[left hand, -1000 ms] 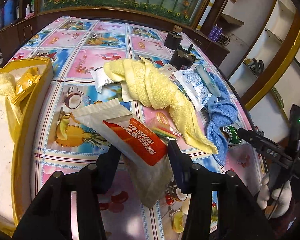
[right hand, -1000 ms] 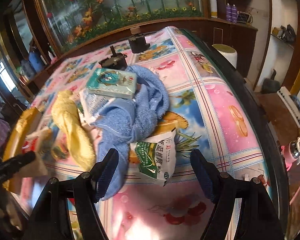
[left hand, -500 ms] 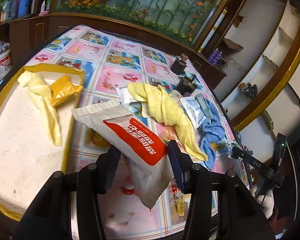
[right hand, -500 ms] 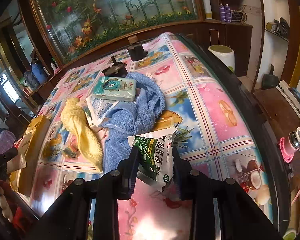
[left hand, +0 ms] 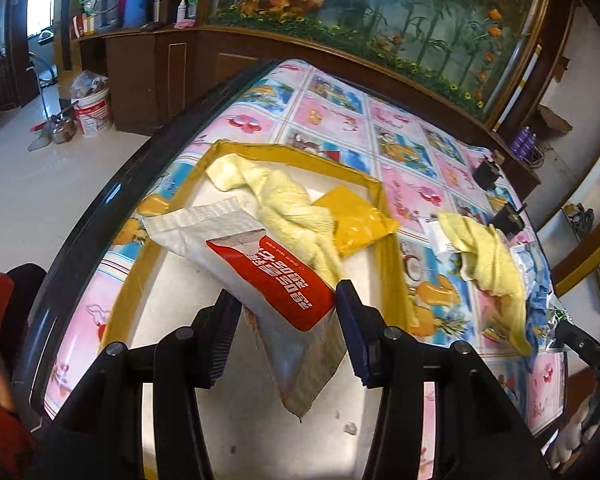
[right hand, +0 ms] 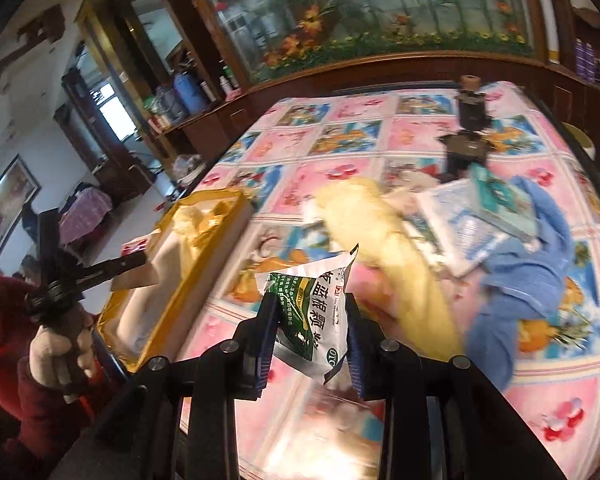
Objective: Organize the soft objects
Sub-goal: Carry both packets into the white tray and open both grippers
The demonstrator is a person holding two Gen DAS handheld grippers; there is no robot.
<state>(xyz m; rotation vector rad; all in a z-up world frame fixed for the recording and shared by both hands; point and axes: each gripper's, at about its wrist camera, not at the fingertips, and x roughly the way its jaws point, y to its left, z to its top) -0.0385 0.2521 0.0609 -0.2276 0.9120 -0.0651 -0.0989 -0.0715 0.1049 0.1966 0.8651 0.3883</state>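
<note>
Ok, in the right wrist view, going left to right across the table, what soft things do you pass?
yellow tray → green and white packet held in the right gripper → yellow towel → blue towel

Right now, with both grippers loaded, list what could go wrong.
1. The left gripper pinches the red-and-white pouch only near one end; the long free end may swing or slip before release over the yellow tray.
2. The right gripper holds the green-and-white packet while the view is motion-blurred; a fast sweep could catch the yellow towel on the table.
3. The tray already holds a yellow cloth and yellow packet, so drops may pile unevenly.
</note>
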